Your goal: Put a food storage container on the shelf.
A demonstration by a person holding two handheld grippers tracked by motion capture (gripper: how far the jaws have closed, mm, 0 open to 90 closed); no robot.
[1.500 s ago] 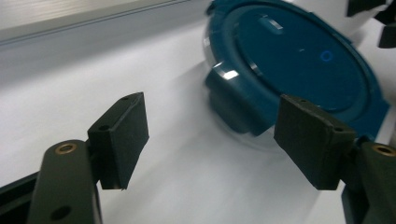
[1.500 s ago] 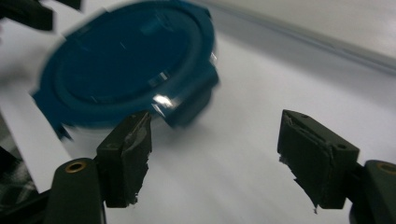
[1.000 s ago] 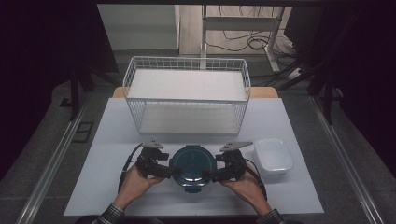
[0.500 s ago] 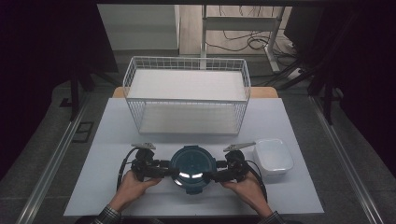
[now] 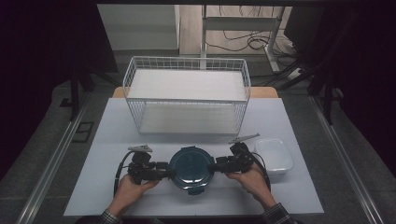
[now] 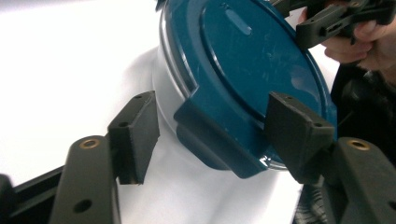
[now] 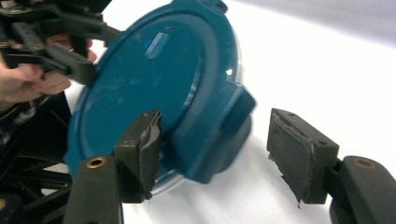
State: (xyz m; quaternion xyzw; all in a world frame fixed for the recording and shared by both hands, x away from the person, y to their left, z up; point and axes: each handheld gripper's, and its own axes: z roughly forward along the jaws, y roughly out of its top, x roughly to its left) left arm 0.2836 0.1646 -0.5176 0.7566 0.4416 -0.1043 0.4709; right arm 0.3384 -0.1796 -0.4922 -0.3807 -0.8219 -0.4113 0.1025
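- We saw the left gripper (image 5: 164,173) at one side of the round container with the blue lid (image 5: 191,167); its jaws, just closing, stood apart around a side latch (image 6: 212,140), one pad (image 6: 299,130) over the lid's rim, the other clear.
- The right gripper (image 5: 215,166) met the opposite side; its jaws, also closing, bracketed the other latch (image 7: 224,126) without pinching it.
- Just beyond the right gripper lay a white tray (image 5: 273,156); farther off stood a wire basket (image 5: 187,95).
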